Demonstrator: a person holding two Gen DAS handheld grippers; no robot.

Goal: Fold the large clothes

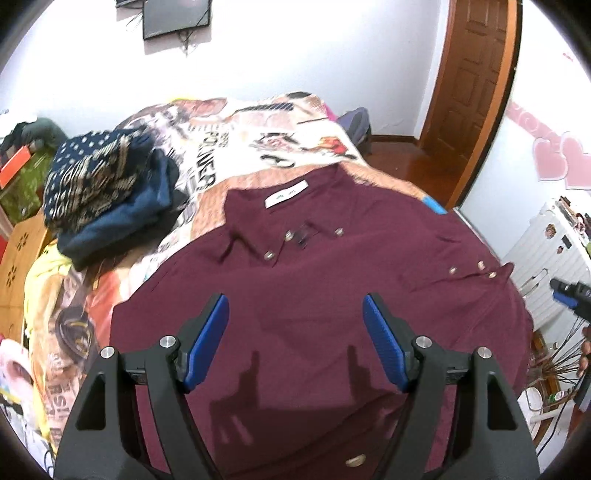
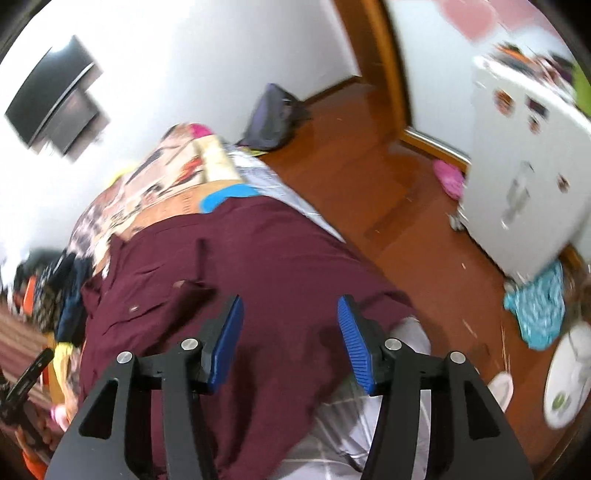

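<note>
The maroon shirt [image 1: 295,280] lay spread on the bed [image 1: 258,125], over a bedspread printed with pictures and letters. I saw its collar with a white label [image 1: 286,195] at the far side, and small buttons along the front and on a cuff toward the right. The cloth looked mostly flat, with some wrinkles near the collar.

My left tool [image 1: 295,339] hovered above the lower part of the shirt. Its blue pads [image 1: 207,343] stood wide apart, with nothing between them, and their shadow fell on the cloth below.

My right tool [image 2: 291,339] was over the right edge of the shirt, where the cloth hung toward the side of the bed. Its jaws were apart too, less wide than the left ones, and they held nothing. This view was blurred, so I could not tell fine details there. In the left view, the tip of the right tool showed at the right edge.

On the bed, left of the shirt, was a pile of dark blue clothes [image 1: 107,188] with a patterned piece on top. Beyond the bed I saw a white wall, a dark screen [image 1: 177,16] and a wooden door [image 1: 469,81]. On the wooden floor [image 2: 369,177] lay a dark bag [image 2: 273,118], and a white cabinet [image 2: 524,177] stood to the right.
</note>
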